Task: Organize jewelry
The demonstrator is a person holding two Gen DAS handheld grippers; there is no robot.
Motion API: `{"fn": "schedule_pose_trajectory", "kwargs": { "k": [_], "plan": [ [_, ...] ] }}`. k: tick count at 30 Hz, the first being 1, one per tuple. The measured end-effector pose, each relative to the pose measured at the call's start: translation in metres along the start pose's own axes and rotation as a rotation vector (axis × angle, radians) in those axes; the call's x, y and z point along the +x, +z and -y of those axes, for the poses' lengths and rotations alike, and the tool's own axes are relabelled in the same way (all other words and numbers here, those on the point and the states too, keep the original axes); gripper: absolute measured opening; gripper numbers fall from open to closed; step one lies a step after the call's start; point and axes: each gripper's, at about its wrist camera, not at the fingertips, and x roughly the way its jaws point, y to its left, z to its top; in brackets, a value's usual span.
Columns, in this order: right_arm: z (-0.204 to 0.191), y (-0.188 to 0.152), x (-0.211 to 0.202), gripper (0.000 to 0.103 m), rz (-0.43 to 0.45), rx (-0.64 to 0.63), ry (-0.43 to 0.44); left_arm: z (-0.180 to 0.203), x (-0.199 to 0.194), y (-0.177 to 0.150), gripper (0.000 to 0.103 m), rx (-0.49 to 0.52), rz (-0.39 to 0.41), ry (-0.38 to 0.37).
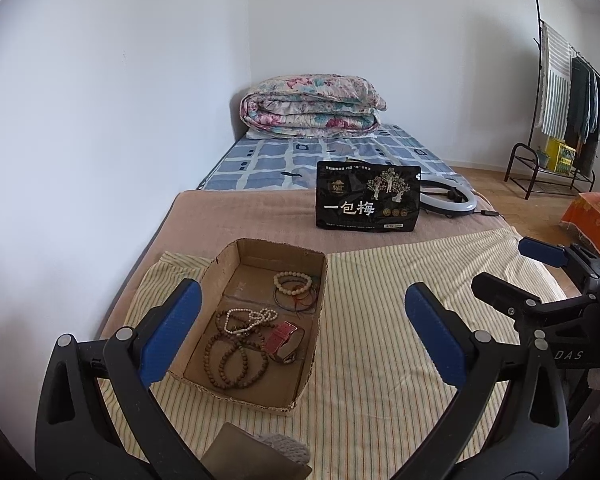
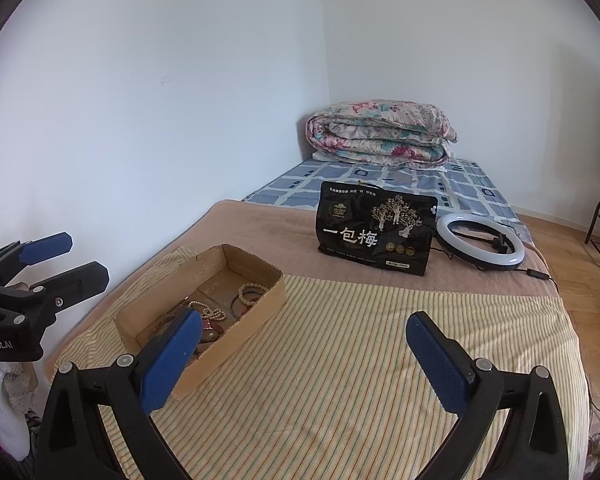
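Striped cloth (image 1: 380,320) over bed (image 1: 240,216) by white wall (image 1: 100,120), left claw (image 1: 300,328) and right claw (image 2: 304,360) wide open, empty.

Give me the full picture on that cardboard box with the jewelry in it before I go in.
The cardboard box is a shallow, open-topped brown tray with rough, worn rims and no lid. It sits flat on the striped cloth, angled, at the cloth's left side near the wall. Inside lie a pale bead bracelet over thin bangles, a white bead strand, a long brown bead string and a red-strapped watch. Neither gripper touches it.
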Motion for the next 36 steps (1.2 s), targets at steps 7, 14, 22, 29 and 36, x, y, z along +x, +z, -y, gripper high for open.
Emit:
{"fn": "schedule_pose_trajectory", "kwargs": {
  "k": [7,14,22,29,36],
  "plan": [
    [-0.0032,0.0001,-0.0025,0.103,0.005,-0.012,-0.001,0.0040,0.0002,-0.0006,0.103,0.015,0.010,0.007],
    [-0.0030,0.0004,-0.0029,0.103,0.006,-0.013,0.001,0.0028,0.0027,-0.0009,0.103,0.016,0.007,0.010],
    [-0.0022,0.0006,-0.0036,0.103,0.006,-0.010,0.004,-0.0010,0.0047,-0.0015,0.103,0.013,0.011,0.017],
    [-0.0017,0.0013,-0.0053,0.103,0.011,0.001,0.003,-0.0017,0.0040,-0.0019,0.103,0.015,0.017,0.032],
    [-0.0016,0.0018,-0.0054,0.103,0.010,0.001,0.004,-0.0028,0.0047,-0.0024,0.103,0.016,0.007,0.036]
  ]
}}
